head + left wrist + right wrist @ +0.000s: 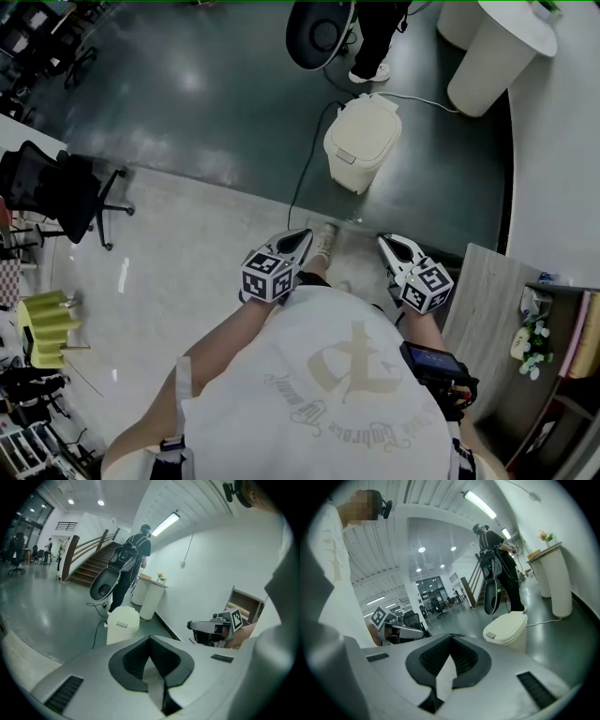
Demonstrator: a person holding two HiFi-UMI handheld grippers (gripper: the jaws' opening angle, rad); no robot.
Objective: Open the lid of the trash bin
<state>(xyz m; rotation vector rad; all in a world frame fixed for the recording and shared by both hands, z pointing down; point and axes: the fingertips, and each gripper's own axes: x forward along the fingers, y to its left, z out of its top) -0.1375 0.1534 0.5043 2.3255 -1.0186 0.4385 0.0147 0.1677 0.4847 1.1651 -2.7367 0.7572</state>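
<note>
The cream trash bin [361, 141] stands on the dark floor ahead of me, its lid down. It also shows in the left gripper view as the bin [123, 623] and in the right gripper view as the bin [508, 627], some way beyond the jaws. My left gripper [302, 234] and right gripper [384, 240] are held side by side in front of my body, well short of the bin. Both point toward it. In each gripper view the jaws meet at the tips with nothing between them: left gripper [150, 638], right gripper [451, 636].
A cable [305, 169] runs along the floor to the bin. Behind it a person [375, 37] carries a dark round-backed chair. White pedestals [497, 52] stand at the far right. A wooden shelf unit [487, 309] is at my right, a black office chair [56, 187] at the left.
</note>
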